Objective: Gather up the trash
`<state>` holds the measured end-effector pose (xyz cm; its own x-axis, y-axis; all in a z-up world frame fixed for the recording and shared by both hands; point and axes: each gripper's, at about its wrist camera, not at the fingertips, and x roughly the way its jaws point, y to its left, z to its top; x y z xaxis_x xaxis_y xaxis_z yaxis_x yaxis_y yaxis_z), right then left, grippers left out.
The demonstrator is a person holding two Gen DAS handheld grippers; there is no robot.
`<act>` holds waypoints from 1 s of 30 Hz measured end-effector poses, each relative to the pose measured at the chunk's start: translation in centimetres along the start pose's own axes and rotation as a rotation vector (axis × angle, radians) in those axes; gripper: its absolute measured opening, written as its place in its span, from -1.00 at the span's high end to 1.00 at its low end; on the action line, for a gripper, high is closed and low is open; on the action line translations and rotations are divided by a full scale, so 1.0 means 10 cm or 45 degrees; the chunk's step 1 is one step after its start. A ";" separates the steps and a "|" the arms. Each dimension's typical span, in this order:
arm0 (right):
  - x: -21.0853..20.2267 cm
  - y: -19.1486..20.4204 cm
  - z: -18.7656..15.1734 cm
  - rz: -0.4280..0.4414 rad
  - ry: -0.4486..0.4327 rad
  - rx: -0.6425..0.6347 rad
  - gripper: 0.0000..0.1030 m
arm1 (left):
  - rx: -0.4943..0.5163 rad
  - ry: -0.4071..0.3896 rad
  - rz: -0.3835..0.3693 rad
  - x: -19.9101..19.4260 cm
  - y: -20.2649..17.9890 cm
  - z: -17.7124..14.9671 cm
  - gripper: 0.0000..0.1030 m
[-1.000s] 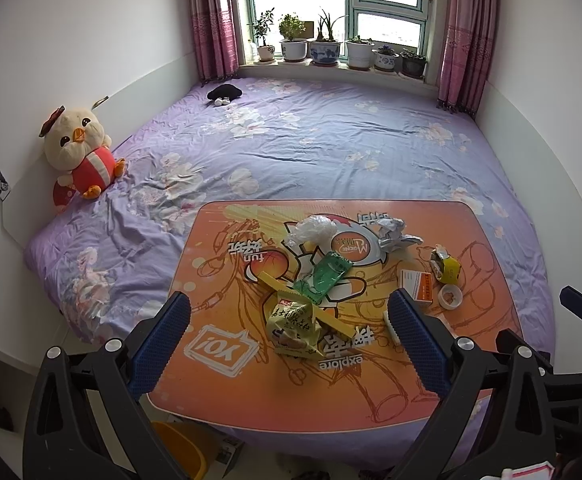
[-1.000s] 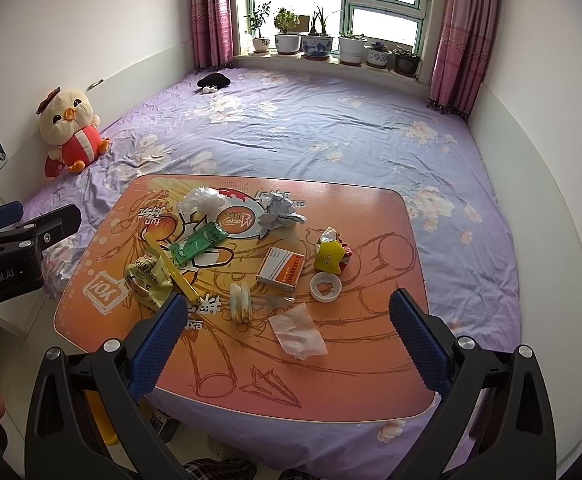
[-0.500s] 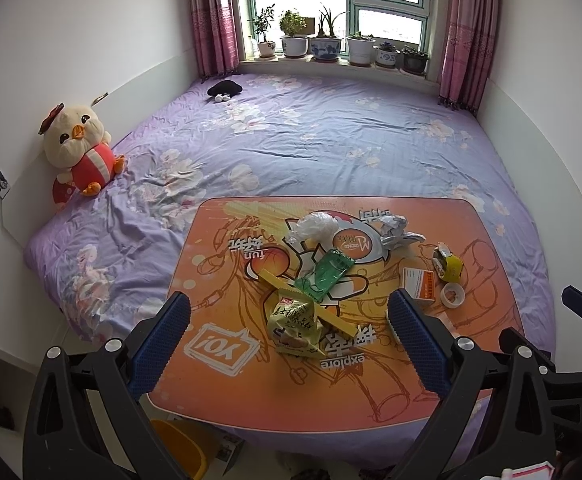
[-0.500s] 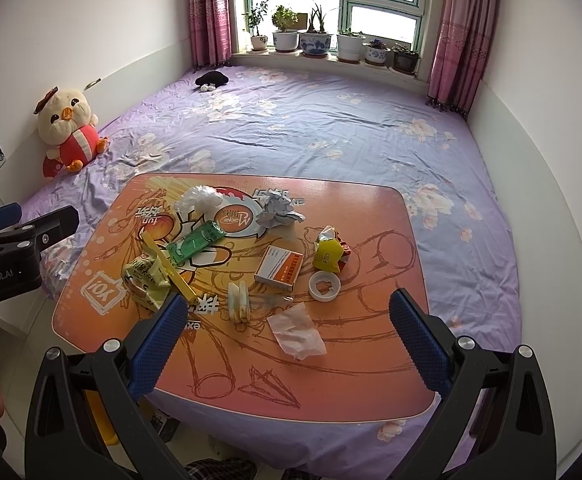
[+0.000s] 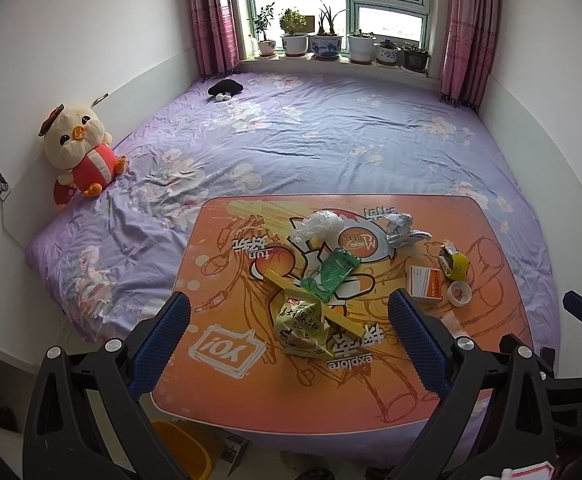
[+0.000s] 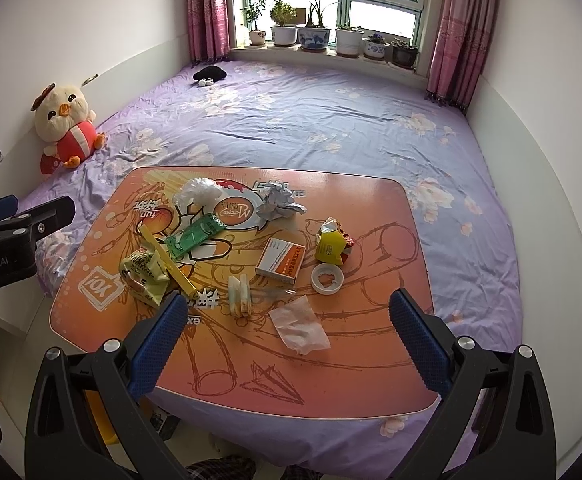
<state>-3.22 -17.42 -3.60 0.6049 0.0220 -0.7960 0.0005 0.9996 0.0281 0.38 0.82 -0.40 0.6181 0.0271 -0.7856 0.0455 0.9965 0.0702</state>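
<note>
Trash lies scattered on an orange low table (image 5: 231, 400) (image 6: 371, 384) on the bed. It includes a yellow snack bag (image 5: 301, 328) (image 6: 143, 270), a green wrapper (image 5: 331, 276) (image 6: 195, 236), a white plastic bag (image 5: 317, 224) (image 6: 197, 192), crumpled paper (image 5: 401, 230) (image 6: 279, 204), an orange-white box (image 5: 425, 282) (image 6: 281, 260), a tape roll (image 5: 459, 293) (image 6: 327, 278), a yellow carton (image 6: 331, 242) and a clear wrapper (image 6: 299, 324). My left gripper (image 5: 289, 342) is open above the table's near edge. My right gripper (image 6: 283, 340) is open over the clear wrapper. Both are empty.
A yellow bin (image 5: 187, 452) stands on the floor under the table's near left corner. A plush chick (image 5: 79, 148) leans on the left wall. Potted plants (image 5: 331, 40) line the windowsill. The purple bedsheet (image 5: 331, 140) surrounds the table.
Both views have shifted very slightly toward the table; the trash has not moved and both grippers stay open.
</note>
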 end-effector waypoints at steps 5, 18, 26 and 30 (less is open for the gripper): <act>0.01 0.00 0.01 -0.002 0.001 0.003 -0.94 | -0.002 0.009 -0.007 0.03 0.02 0.01 -0.91; 0.03 -0.01 0.06 -0.010 -0.001 0.013 -0.94 | -0.005 0.010 -0.010 0.08 0.00 0.02 -0.91; 0.04 -0.03 0.08 -0.016 -0.002 0.022 -0.94 | -0.006 0.017 -0.015 0.13 -0.02 0.01 -0.91; 0.04 -0.03 0.07 -0.011 -0.006 0.024 -0.94 | -0.010 0.026 -0.021 0.16 0.01 0.00 -0.91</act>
<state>-2.40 -17.77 -3.47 0.6084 0.0133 -0.7935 0.0206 0.9993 0.0326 1.42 0.94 -1.65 0.6015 0.0125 -0.7988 0.0492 0.9974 0.0526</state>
